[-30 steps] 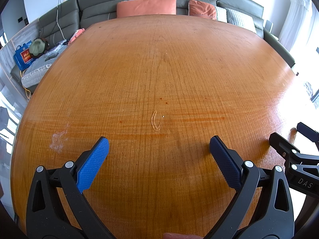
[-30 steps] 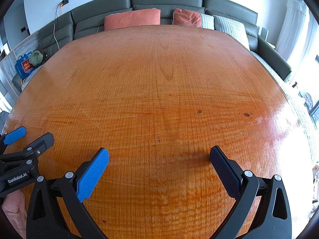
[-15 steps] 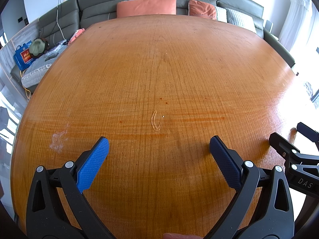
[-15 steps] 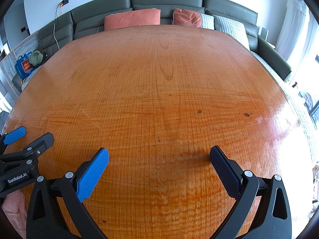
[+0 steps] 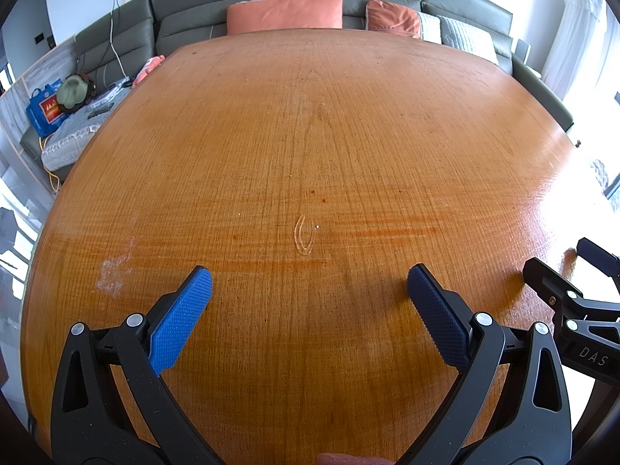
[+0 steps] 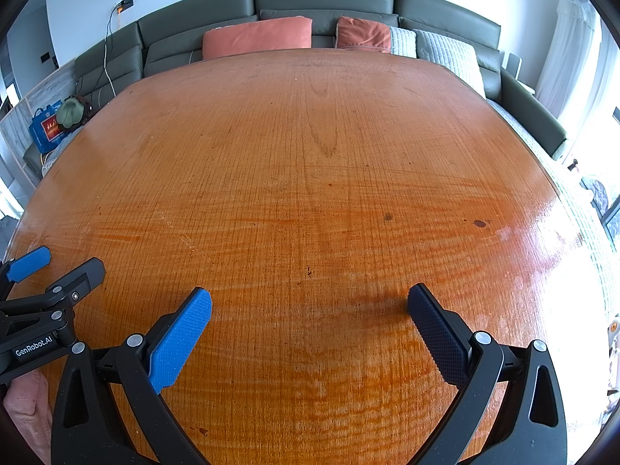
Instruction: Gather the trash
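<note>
My left gripper [image 5: 308, 283] is open and empty, held just above a large orange-brown wooden table [image 5: 310, 135]. My right gripper [image 6: 308, 306] is also open and empty above the same table [image 6: 310, 155]. Each gripper shows at the edge of the other's view: the right one [image 5: 573, 271] at the right in the left wrist view, the left one [image 6: 54, 267] at the left in the right wrist view. No trash item shows on the tabletop. A small oval mark [image 5: 304, 232] and a whitish smear [image 5: 112, 275] lie on the wood.
A grey sofa [image 6: 321, 0] with orange cushions [image 6: 257, 37] runs behind the table's far edge. A blue bag [image 5: 44, 110] and clutter sit at the left on the sofa. Bright windows are at the right.
</note>
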The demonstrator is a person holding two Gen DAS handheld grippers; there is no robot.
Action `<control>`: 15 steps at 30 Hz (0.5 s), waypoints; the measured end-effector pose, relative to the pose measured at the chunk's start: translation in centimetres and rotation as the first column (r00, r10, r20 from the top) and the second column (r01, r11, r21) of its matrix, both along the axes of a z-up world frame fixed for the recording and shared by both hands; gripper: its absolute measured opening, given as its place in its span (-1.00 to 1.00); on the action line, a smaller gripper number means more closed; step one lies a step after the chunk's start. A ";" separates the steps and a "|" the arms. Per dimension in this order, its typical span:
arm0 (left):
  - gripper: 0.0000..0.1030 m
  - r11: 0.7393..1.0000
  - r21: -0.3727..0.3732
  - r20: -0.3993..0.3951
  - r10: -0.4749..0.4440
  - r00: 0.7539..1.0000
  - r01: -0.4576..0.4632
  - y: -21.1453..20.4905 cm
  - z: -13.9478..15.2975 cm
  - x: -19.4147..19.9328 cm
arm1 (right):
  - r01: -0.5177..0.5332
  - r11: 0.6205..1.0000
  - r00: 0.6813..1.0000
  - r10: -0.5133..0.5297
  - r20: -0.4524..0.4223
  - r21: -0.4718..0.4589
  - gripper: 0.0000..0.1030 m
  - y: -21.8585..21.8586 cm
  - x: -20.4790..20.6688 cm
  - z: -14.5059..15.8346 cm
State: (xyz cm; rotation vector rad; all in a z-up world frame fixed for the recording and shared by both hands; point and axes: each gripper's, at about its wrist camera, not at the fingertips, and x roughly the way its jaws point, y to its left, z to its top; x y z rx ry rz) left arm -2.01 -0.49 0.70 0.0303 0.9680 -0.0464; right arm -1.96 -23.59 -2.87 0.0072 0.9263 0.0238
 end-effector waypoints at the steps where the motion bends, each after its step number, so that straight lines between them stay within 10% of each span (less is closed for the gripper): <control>1: 0.89 1.000 0.000 0.000 0.000 1.000 0.000 0.0 0.0 0.0 | 0.000 1.000 1.000 0.000 0.000 0.000 0.95 0.0 0.0 0.0; 15: 0.89 1.000 -0.002 0.000 -0.026 1.000 0.026 -0.2 0.0 -0.1 | 0.000 1.000 1.000 0.000 0.000 0.000 0.95 0.0 0.0 0.0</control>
